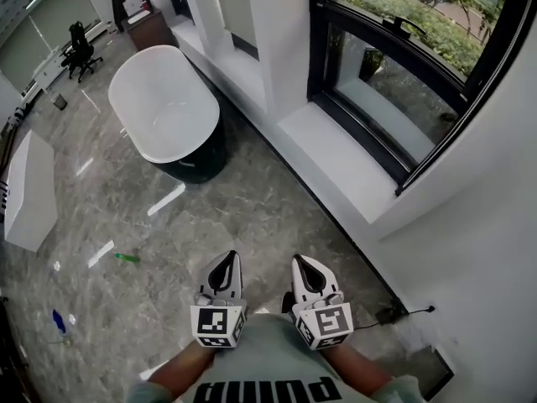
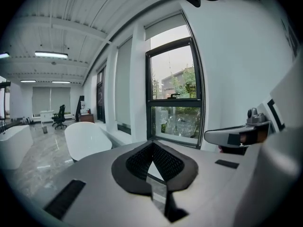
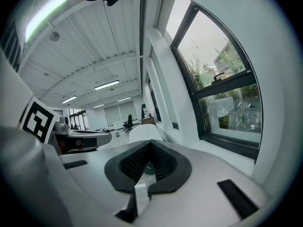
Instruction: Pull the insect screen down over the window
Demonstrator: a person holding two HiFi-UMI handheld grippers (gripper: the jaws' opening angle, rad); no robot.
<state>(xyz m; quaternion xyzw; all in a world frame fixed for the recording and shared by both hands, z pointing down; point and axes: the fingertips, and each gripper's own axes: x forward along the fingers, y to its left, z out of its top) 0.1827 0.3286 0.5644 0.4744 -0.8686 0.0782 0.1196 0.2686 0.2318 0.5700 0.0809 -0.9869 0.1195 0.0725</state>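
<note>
- Window (image 1: 394, 74): dark-framed, set in the white wall at the upper right of the head view, with greenery outside the glass. A dark handle (image 1: 403, 25) sits on the rail between the upper and lower panes.
- Insect screen: cannot be picked out in any view.
- White sill (image 1: 336, 154) runs below the frame, along the wall.
- Left tongs (image 1: 225, 274): closed, pads together, nothing between them. They are held low in front of the person's torso, well apart from the window.
- Right tongs (image 1: 307, 274): closed as well and empty, just beside the left pair, tips pointing the same way.
- Left gripper view looks over the closed tips at the window ahead. In the right gripper view the window lies off to the right.
- Grey marble floor (image 1: 235, 217) under both tongs.
- White bathtub (image 1: 164, 107) with a dark base stands near the sill.
- Small green item (image 1: 127, 259) lies on the floor to the left.
- Black office chair (image 1: 80, 50) at the far left.
</note>
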